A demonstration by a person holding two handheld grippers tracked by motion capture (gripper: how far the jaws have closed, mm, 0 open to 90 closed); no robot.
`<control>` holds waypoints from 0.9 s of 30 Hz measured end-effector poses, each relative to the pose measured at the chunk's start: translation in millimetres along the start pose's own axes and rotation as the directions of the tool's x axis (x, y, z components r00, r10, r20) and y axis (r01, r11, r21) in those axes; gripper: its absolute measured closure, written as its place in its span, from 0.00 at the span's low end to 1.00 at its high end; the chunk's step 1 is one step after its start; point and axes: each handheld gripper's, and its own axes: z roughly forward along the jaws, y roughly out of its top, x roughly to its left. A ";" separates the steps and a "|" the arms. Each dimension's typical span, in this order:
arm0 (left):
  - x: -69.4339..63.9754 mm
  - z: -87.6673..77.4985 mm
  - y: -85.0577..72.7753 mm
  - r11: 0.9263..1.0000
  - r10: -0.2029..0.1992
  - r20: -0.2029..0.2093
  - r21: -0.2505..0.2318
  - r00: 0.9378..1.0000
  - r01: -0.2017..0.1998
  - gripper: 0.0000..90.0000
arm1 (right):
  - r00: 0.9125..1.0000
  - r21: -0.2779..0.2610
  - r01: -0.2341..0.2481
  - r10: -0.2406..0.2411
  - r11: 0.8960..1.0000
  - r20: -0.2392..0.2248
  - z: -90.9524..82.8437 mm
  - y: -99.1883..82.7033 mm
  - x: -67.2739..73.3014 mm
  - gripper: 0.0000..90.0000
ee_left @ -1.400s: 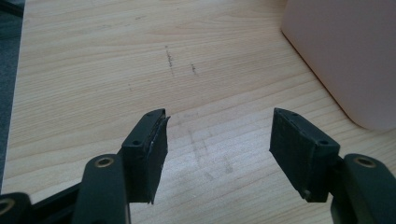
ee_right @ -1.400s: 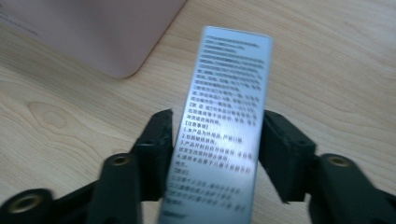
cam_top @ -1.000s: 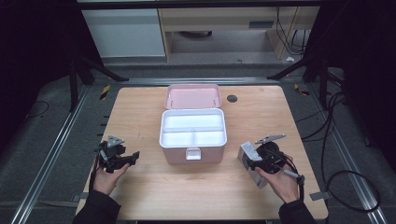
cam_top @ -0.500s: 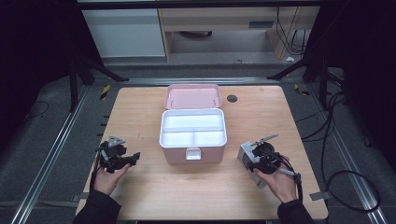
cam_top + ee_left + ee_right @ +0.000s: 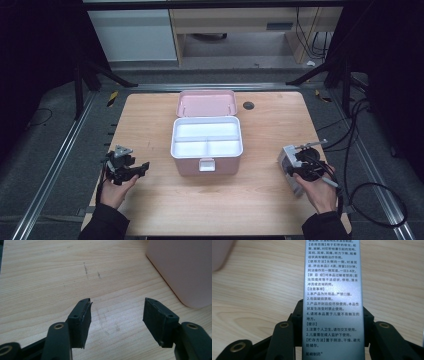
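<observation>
Clamping grey box [image 5: 333, 290], right gripper [image 5: 332, 322]; left gripper [image 5: 116, 317] jaws wide, empty.

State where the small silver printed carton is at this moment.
In the high view the silver carton sits clamped in the right gripper near the table's right edge, right of the open pink box.

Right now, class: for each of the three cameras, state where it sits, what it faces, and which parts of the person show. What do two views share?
High view: above the person's side, looking forward and down on the table; forearms, both hands, open pink box.
Left gripper view: rides the left gripper, facing bare wood; jaws apart.
Right gripper view: rides the right gripper, jaws clamping a silver carton.
Shared: the high view also shows that carton; the left gripper view shows the box's pink wall.
</observation>
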 end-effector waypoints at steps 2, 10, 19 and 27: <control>0.0 0.0 0.0 1.000 0.000 0.001 0.000 1.000 0.000 0.44 | 1.000 0.010 -0.016 0.016 1.000 0.005 2.2 -2.0 -5.6 0.61; -1.5 -3.8 1.7 1.000 0.000 0.022 -0.031 1.000 0.001 0.47 | 1.000 0.009 -0.027 0.027 1.000 0.015 7.3 -5.3 -11.3 0.55; -10.3 -20.5 19.4 0.994 0.035 0.072 -0.107 0.997 -0.027 0.51 | 1.000 -0.212 0.021 -0.017 0.977 0.019 -17.1 3.4 -9.8 0.42; -25.5 -32.4 53.0 0.980 0.075 0.117 -0.194 0.990 -0.052 0.57 | 0.995 -0.381 0.059 -0.087 0.923 -0.058 -39.2 27.8 8.4 0.40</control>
